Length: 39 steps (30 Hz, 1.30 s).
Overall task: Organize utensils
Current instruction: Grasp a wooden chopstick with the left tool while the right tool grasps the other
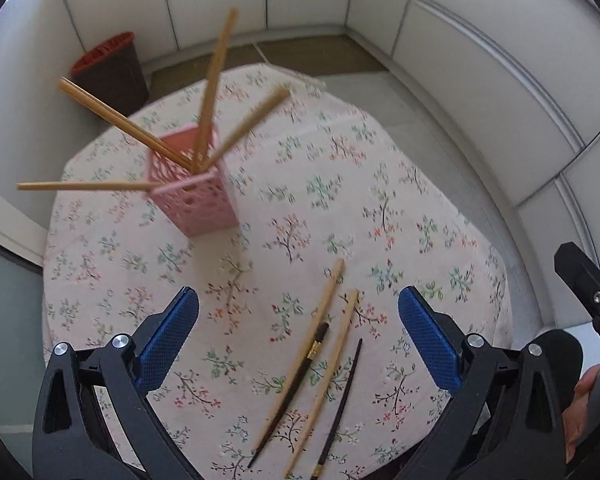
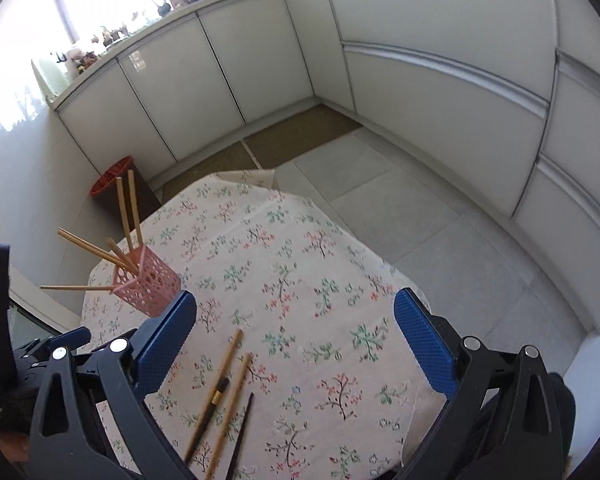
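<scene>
A pink perforated holder (image 1: 194, 188) (image 2: 148, 284) stands upright on the flowered tablecloth (image 1: 332, 184) with several wooden chopsticks (image 1: 216, 80) fanning out of it. Two light wooden chopsticks (image 1: 328, 376) (image 2: 230, 400) and two dark ones (image 1: 342, 404) (image 2: 240, 436) lie loose on the cloth near the front. My left gripper (image 1: 298, 316) hangs open above them, nothing between its blue pads (image 1: 428, 340). My right gripper (image 2: 296, 320) is open too, empty, over the cloth with the loose chopsticks low between its fingers. Part of the right tool (image 1: 592, 300) shows at the left view's right edge.
A dark bin with a red rim (image 1: 110, 68) (image 2: 116, 180) stands on the floor behind the table, by the white cabinets (image 2: 220, 64). Grey floor tiles (image 2: 440, 216) lie to the right of the table. A cluttered counter (image 2: 148, 20) runs above the cabinets.
</scene>
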Tool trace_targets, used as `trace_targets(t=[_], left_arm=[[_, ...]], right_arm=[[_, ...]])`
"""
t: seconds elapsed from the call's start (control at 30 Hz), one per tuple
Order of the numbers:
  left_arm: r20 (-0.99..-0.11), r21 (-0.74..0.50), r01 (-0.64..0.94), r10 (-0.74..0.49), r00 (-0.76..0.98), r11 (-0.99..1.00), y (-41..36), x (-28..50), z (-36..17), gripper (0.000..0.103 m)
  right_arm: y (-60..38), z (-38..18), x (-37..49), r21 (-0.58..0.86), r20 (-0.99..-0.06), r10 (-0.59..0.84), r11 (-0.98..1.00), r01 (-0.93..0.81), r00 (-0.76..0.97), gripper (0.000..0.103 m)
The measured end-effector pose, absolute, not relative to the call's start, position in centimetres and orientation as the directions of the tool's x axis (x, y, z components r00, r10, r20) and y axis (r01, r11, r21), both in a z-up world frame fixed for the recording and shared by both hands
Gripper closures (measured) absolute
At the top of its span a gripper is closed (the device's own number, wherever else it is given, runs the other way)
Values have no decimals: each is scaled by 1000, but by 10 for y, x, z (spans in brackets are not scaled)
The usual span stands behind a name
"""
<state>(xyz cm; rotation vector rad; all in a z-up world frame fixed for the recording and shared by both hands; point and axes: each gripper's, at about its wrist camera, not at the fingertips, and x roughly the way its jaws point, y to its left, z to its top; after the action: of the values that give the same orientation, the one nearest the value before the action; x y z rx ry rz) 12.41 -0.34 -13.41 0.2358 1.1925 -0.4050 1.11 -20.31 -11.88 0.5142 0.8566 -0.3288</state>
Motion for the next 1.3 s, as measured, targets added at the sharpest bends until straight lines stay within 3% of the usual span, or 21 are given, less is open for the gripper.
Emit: trace_targets(t=[0.27, 0.47, 0.53, 0.7, 0.77, 0.83, 0.9, 1.03, 1.3], left_arm=[[-977, 11, 456, -88, 197, 890, -39, 148, -201, 9], [-985, -16, 456, -92, 146, 890, -55, 164, -224, 36], [-989, -19, 452, -82, 119, 892, -58, 167, -235, 50], [-993, 1, 461, -53, 104, 887, -58, 167, -255, 63], [-992, 14, 465, -46, 118, 885, -55, 168, -254, 74], [-989, 15, 459, -53, 136, 888, -49, 169, -253, 93], [-987, -27, 435, -92, 129, 900, -39, 172, -251, 93], [-980, 6, 422, -79, 185, 907, -23, 170, -240, 96], [-939, 14, 392, -122, 320, 920, 23, 145, -163, 96]], right_arm=[[-222, -178, 8, 309, -885, 26, 780, 545, 465, 7], [-228, -194, 10, 323, -903, 71, 764, 558, 425, 7], [-228, -194, 11, 320, -905, 74, 767, 557, 418, 7], [-227, -201, 14, 318, -914, 92, 769, 555, 396, 7], [-226, -204, 16, 318, -915, 99, 771, 552, 390, 7], [-222, -206, 20, 314, -919, 106, 778, 545, 379, 7], [-216, -209, 26, 311, -923, 116, 786, 535, 366, 7], [-203, -216, 43, 294, -934, 125, 801, 522, 335, 7], [-157, -228, 99, 231, -959, 125, 866, 443, 256, 8]])
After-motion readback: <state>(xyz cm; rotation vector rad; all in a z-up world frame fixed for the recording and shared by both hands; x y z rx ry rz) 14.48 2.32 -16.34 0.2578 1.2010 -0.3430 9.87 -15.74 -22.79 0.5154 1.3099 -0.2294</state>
